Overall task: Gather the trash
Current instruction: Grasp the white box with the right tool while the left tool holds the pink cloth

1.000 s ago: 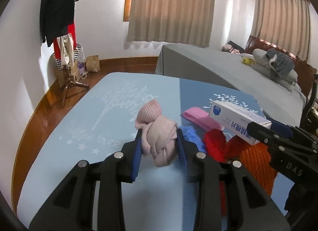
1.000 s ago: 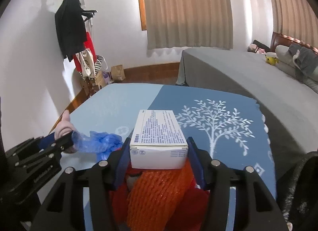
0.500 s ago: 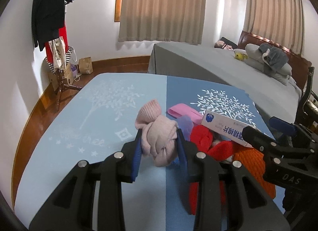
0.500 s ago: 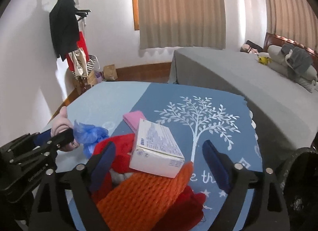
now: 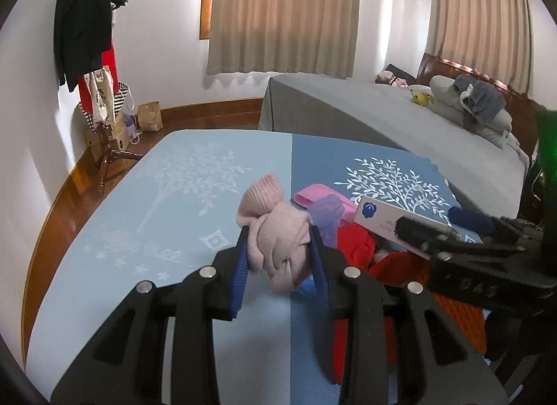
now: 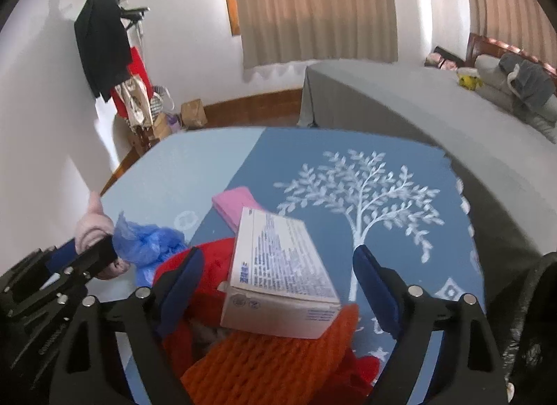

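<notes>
My left gripper [image 5: 280, 252] is shut on a knotted pink sock [image 5: 278, 238], held over the blue tree-print mat [image 5: 167, 196]. It also shows at the left of the right wrist view [image 6: 94, 231]. My right gripper [image 6: 278, 290] is open, its jaws wide on either side of a white printed carton [image 6: 278, 272]. The carton lies tilted on a pile of red cloth [image 6: 212, 265] and orange knit [image 6: 271, 363]. A crumpled blue plastic bag [image 6: 146, 245] and a flat pink piece [image 6: 236, 206] lie beside the pile.
A grey bed [image 5: 383, 116] with pillows stands behind the mat. A coat stand [image 5: 94, 57] with dark clothes and bags is at the far left wall. A black bag's edge [image 6: 532, 328] shows at the right. Wooden floor surrounds the mat.
My right gripper has opened and let go of the carton, which now rests tilted on the pile. My left gripper still holds the pink sock and has shifted slightly.
</notes>
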`<state>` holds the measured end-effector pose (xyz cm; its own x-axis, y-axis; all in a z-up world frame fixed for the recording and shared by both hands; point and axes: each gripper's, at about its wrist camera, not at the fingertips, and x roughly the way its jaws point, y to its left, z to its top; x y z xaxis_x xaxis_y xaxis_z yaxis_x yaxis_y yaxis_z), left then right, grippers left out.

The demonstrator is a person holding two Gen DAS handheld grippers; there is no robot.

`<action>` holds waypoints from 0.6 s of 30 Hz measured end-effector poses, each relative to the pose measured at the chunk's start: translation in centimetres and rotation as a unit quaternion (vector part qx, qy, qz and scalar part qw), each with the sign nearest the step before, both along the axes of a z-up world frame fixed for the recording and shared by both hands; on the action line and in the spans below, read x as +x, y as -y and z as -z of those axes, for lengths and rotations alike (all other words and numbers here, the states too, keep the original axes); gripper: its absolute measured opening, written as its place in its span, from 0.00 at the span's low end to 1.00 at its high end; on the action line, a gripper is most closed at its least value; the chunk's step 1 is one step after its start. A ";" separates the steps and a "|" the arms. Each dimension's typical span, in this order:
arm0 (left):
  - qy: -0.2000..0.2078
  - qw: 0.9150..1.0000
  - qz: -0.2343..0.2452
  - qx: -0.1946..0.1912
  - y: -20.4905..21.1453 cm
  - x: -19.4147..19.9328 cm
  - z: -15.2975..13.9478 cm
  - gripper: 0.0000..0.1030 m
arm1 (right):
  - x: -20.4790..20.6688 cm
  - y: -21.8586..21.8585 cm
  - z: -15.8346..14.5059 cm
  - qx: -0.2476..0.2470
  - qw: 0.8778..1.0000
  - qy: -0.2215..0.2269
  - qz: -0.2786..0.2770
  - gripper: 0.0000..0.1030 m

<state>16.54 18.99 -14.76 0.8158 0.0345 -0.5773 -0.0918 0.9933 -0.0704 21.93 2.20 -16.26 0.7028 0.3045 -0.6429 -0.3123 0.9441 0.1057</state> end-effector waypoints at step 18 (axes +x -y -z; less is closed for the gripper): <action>0.021 1.000 0.010 0.007 1.5 0.0 -1.5 0.31 | -1.8 2.7 -3.2 0.039 0.998 0.046 -0.011 0.56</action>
